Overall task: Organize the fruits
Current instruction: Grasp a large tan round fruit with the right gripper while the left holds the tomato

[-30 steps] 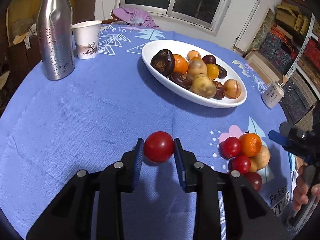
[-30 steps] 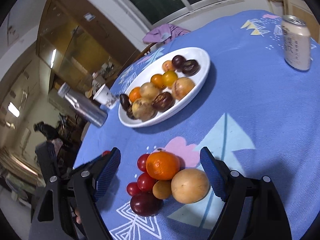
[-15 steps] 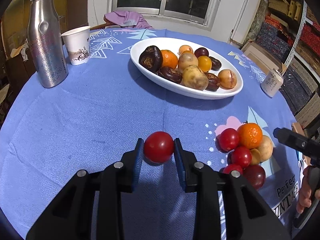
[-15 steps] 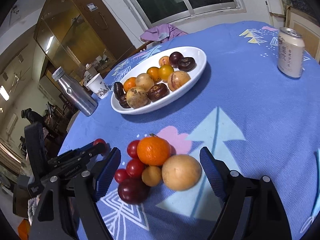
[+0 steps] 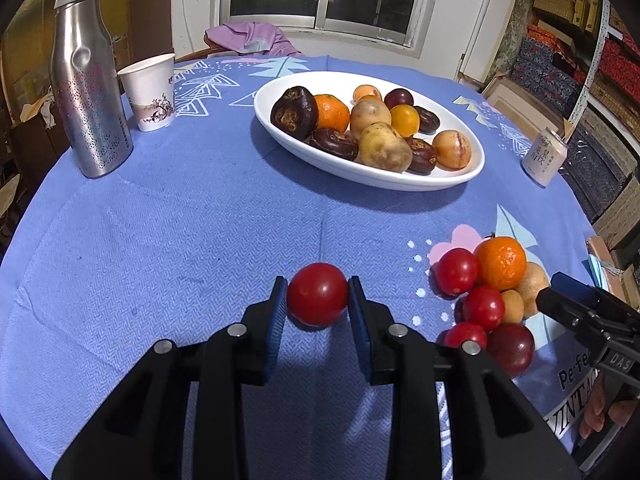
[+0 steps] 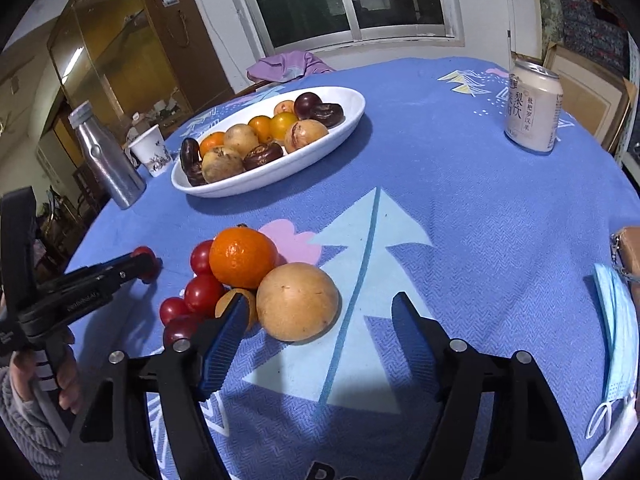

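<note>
My left gripper (image 5: pixel 318 300) is shut on a red tomato (image 5: pixel 318 294), held just above the blue tablecloth, left of a loose fruit pile. The pile holds an orange (image 6: pixel 243 257), a tan round fruit (image 6: pixel 298 301), red tomatoes (image 6: pixel 204 291) and a dark plum (image 5: pixel 511 349). My right gripper (image 6: pixel 316 322) is open, its jaws wide, right in front of the tan fruit. A white oval dish (image 5: pixel 360 170) with several fruits sits farther back, also in the right wrist view (image 6: pixel 256 180). The left gripper with its tomato shows in the right wrist view (image 6: pixel 144 264).
A steel bottle (image 5: pixel 90 80) and a paper cup (image 5: pixel 152 92) stand at the far left. A drink can (image 6: pixel 532 110) stands at the far right. A blue face mask (image 6: pixel 616 340) and a brown object lie at the table's right edge.
Both views have levelled and come lower and closer to the table. The right gripper has moved nearer to the fruit pile. The left gripper still holds the tomato.
</note>
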Demonstrator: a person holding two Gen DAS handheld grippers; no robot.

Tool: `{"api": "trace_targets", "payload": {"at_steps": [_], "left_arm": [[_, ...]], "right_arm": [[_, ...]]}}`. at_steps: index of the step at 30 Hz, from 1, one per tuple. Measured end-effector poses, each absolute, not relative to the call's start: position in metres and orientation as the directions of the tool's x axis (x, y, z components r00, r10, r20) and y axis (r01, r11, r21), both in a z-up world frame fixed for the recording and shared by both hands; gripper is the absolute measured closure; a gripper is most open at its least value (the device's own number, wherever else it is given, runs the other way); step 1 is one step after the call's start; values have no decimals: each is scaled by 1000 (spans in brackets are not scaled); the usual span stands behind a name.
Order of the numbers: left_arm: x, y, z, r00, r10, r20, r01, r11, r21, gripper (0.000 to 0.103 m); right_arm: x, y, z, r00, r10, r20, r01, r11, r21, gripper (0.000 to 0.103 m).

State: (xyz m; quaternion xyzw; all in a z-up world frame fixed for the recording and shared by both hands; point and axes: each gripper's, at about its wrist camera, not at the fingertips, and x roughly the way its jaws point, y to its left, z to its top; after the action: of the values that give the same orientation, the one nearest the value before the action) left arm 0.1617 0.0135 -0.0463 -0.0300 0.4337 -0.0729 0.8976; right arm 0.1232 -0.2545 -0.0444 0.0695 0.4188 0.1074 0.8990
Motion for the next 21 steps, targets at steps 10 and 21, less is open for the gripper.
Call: {"api": "trace_targets", "payload": {"at_steps": [10,21], "left_arm": [[161,12,-45,616,-149,-773,106,989,-106,73],[161,11,-45,618,-142,-773,108,990,-95,72]], "right_arm": [[130,-255,-46,624,240,-744,-127,970,207,35],[129,-245,-46,648,167,-743,-128,986,109,35]]}}
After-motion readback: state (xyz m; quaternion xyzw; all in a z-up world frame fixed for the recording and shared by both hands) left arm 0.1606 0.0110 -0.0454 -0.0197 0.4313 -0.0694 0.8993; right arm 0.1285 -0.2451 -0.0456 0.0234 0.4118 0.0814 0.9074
